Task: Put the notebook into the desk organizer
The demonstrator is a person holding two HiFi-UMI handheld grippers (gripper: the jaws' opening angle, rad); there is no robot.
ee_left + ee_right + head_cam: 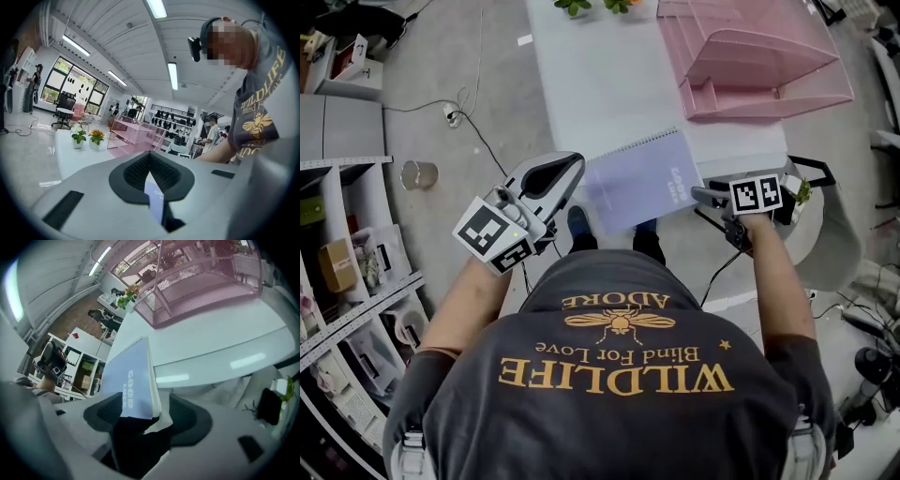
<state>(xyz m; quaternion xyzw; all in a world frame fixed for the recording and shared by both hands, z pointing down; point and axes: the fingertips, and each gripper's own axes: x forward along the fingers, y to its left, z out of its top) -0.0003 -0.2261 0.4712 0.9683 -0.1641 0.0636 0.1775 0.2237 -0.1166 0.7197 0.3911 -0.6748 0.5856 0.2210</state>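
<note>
The head view looks steeply down from overhead onto the near end of the white bench [600,84]. The left gripper view sits low and faces almost level along the bench toward the pink desk organizer [133,138]. The right gripper view tilts down, close over the bench edge. All three views share the notebook [642,178] and the desk organizer.

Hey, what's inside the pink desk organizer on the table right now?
The pink desk organizer shows bare tiers, with nothing lying on the parts in view. Its upper tiers cover much of the lower ones, so what sits there cannot be seen.
</note>
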